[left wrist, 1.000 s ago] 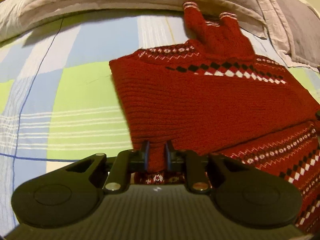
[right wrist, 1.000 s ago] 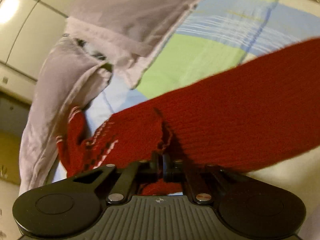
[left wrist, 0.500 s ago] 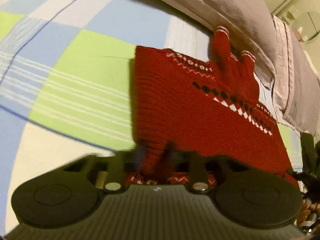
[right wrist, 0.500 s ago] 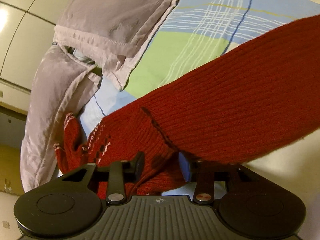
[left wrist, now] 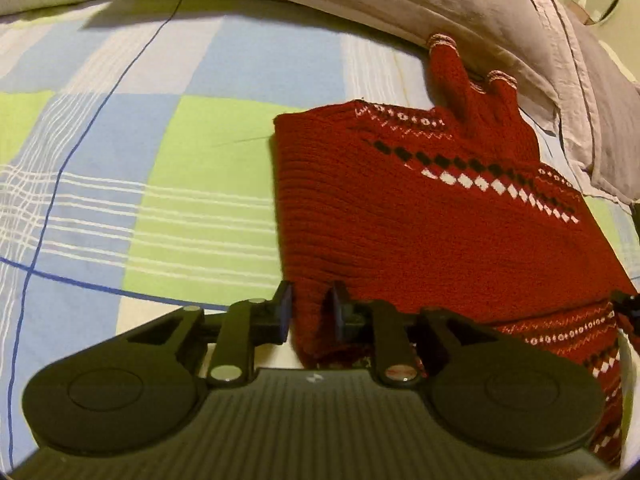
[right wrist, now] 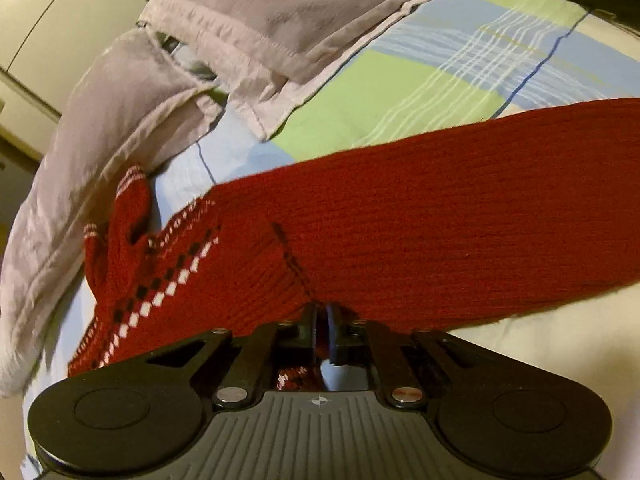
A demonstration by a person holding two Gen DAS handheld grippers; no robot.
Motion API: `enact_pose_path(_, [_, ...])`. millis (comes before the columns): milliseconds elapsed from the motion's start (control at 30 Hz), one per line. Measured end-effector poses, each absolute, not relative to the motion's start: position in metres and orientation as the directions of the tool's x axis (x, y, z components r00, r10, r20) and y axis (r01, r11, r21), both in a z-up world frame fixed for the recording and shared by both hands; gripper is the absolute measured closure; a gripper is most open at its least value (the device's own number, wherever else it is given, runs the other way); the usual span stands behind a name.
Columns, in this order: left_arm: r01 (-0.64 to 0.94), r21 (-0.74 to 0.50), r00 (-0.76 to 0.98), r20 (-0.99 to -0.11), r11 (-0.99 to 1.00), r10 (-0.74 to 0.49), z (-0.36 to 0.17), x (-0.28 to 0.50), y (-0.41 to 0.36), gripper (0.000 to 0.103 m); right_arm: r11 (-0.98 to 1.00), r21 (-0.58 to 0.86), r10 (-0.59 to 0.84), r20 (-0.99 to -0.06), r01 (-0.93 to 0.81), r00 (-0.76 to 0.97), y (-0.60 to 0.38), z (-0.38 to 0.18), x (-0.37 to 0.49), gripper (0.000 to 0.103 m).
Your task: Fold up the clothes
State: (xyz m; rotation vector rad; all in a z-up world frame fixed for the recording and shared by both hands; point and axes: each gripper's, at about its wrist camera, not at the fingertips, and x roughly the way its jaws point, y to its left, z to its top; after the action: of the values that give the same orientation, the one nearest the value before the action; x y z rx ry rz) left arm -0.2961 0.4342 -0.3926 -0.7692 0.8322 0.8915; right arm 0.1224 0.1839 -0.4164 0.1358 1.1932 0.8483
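Note:
A red knit sweater (left wrist: 440, 220) with white and black diamond bands lies folded on the checked bed sheet (left wrist: 160, 160). Its two striped cuffs (left wrist: 442, 42) point toward the pillows. My left gripper (left wrist: 312, 308) is shut on the sweater's near left corner, with a thick fold of knit between its fingers. In the right wrist view the sweater (right wrist: 440, 220) stretches across the frame as a plain red band. My right gripper (right wrist: 322, 316) is shut on its near edge, the fingertips (right wrist: 331, 320) partly buried under the knit.
Grey pillows (left wrist: 460, 4) and a pale pillowcase (left wrist: 576, 92) lie along the far side of the bed, right behind the cuffs. Bare blue, green and white sheet spreads to the left of the sweater. A wall and cabinet panels (right wrist: 60, 8) rise beyond the pillows.
Half a second ago my right gripper stood open around the sweater edge; now it is shut on it again. The left gripper kept its hold while its view swung and steadied.

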Motion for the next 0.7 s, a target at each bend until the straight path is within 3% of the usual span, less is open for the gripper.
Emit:
enact_pose_path(100, [-0.919,-0.129,0.292,-0.857,0.372,0.425,-0.384,-0.3,0.427,0.082,0.708,0.488,0.634,-0.758,-0.511,0.155,0.18,-0.406,0.125,0.065])
enact_pose_path(233, [-0.91,-0.068,0.296,-0.798,0.41,0.525,-0.366,-0.291,0.407,0.081,0.698,0.429,0.643,-0.728,-0.574,0.237,0.179,-0.391,0.121,0.065])
enact_pose_path(333, [-0.846,-0.016,0.293,-0.85,0.533,0.438,-0.389,-0.258,0.401,0.078,0.688,0.454,0.649,-0.734,-0.566,0.201,0.173,-0.395,0.124,0.065])
enact_pose_path(400, [-0.838,0.041,0.25,-0.858,0.545,0.449,-0.399,-0.245,0.397,0.079,0.681,0.471,0.654,-0.736,-0.56,0.176,0.169,-0.398,0.126,0.065])
enact_pose_path(533, [-0.887,-0.069,0.294,-0.847,0.457,0.443,-0.379,-0.249,0.394,0.081,0.676,0.515,0.666,-0.734,-0.527,0.136,0.154,-0.402,0.133,0.065])
enact_pose_path(700, [-0.887,-0.239,0.395,-0.835,0.394,0.383,-0.362,-0.251,0.375,0.079,0.748,0.64,0.664,-0.716,-0.178,0.216,0.036,-0.413,0.186,0.065])
